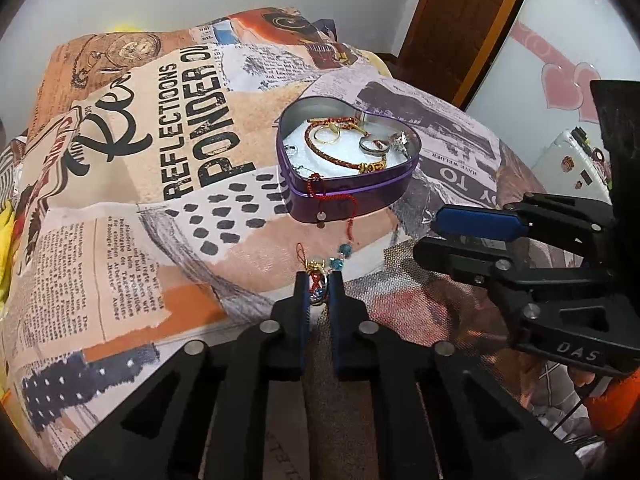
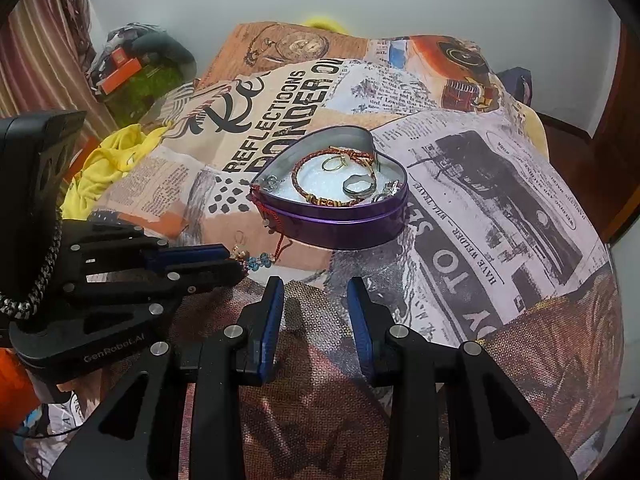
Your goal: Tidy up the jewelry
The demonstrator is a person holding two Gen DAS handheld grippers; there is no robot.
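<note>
A purple heart-shaped tin (image 1: 352,196) (image 2: 340,226) stands open on the printed bedspread. It holds a red-and-gold braided bracelet (image 1: 340,156) (image 2: 332,200), a gold ring (image 1: 328,134) (image 2: 334,164) and a silver ring (image 1: 372,145) (image 2: 358,186). A red cord bracelet with blue beads (image 1: 342,250) (image 2: 258,261) hangs from the tin's near rim down to my left gripper (image 1: 318,286) (image 2: 236,258), which is shut on its beaded end. My right gripper (image 2: 316,284) (image 1: 426,234) is open and empty, just in front of the tin.
The bedspread (image 1: 160,200) covers the whole surface and drops off at the near edge. Yellow cloth (image 2: 108,164) lies at the left. A wooden door (image 1: 460,20) and a white wall with pink hearts (image 1: 560,84) stand at the right.
</note>
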